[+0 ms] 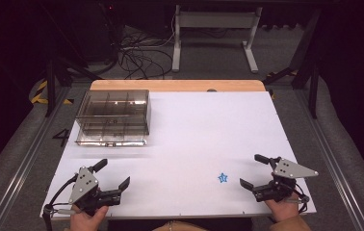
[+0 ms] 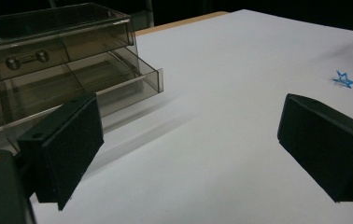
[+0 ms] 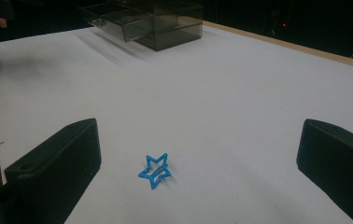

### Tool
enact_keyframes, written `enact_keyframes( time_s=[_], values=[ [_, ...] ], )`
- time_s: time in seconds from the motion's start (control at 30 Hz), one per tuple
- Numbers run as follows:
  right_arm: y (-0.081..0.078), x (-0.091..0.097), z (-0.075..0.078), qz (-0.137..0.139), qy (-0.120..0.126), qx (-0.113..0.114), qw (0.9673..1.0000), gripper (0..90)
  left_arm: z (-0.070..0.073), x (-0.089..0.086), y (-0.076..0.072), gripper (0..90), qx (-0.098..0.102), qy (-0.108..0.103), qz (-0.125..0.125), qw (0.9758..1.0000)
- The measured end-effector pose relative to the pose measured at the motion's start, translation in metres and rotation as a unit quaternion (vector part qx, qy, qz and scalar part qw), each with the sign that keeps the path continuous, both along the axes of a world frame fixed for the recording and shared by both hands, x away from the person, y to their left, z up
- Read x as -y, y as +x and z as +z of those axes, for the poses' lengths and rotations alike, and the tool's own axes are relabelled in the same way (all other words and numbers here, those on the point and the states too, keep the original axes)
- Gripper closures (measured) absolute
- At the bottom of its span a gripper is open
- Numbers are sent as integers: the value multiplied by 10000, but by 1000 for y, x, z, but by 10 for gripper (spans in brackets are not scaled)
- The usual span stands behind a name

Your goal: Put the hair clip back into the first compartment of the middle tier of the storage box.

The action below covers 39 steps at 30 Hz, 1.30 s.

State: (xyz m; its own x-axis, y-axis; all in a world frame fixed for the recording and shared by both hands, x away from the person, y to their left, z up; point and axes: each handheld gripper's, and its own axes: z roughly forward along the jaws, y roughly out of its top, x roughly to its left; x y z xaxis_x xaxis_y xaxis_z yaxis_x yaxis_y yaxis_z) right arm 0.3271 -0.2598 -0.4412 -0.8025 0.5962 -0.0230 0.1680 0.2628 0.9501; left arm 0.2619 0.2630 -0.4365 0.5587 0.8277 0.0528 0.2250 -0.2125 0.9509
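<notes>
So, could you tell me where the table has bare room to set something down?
The widest bare patch runs right of the drawer box to the table edge. The middle front, between both grippers, holds only the blue star. The far left corner is crowded.

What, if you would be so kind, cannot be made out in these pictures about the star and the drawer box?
- Blue star: too small in the high view to show its shape.
- Smoky drawer box: cut off by the left edge in the left gripper view; tinted walls obscure any contents.
- Box in the right gripper view: far, dim.
</notes>
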Motion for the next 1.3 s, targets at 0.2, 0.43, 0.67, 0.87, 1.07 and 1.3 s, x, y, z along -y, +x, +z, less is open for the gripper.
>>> enact_keyframes(
  time_s=[0.2, 0.43, 0.67, 0.87, 1.07, 1.3],
  values=[
    [0, 0, -1, 3, -9, -40, 10000, 5, 5, 7, 3, 77, -42, 2, -140, 9999],
    [0, 0, -2, 7, -3, -106, 9999, 6, 14, 20, 14, 77, -169, -52, -393, 9991],
    [1, 1, -3, 15, -18, -112, 9999, 6, 21, 31, 21, 79, -200, -115, -569, 9981],
    [1, 1, -3, 16, -21, -115, 9999, 6, 27, 43, 25, 81, -174, -92, -741, 9971],
    [0, 1, -3, 12, -18, -123, 9999, 6, 31, 58, 31, 83, -261, -119, -906, 9955],
    [0, 1, -4, 2, -30, -141, 9999, 6, 36, 75, 37, 84, -261, -54, -1131, 9932]
  ],
)
